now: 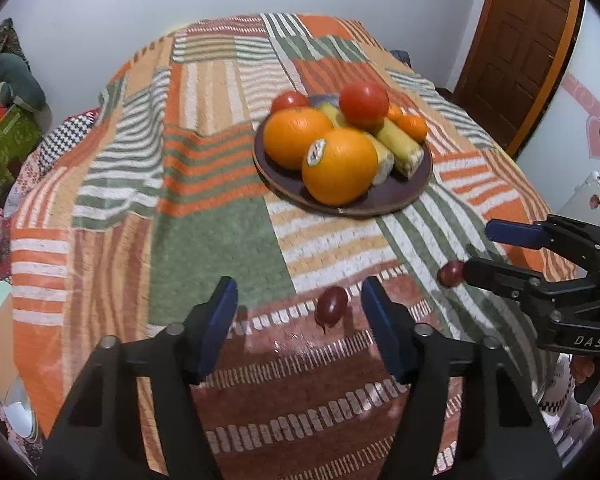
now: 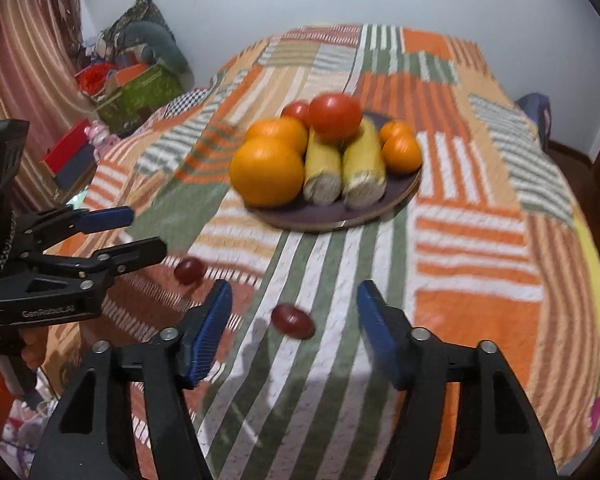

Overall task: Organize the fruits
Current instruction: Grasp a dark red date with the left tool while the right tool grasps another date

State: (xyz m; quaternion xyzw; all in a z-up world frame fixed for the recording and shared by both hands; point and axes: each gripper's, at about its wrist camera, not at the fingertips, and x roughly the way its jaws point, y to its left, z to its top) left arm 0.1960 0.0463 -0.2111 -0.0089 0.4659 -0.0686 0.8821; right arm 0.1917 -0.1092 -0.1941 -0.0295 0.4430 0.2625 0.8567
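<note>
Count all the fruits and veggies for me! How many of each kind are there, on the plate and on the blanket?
Big oranges: 2
Small oranges: 2
Tomatoes: 2
Corn cobs: 2
Grapes, loose on the blanket: 2
Total: 10

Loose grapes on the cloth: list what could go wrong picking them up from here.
1. Each grape is small and round, so it may roll away or squash between closing fingers.
2. The plate is already heaped, with a tomato perched on top; an added grape may roll off.
</note>
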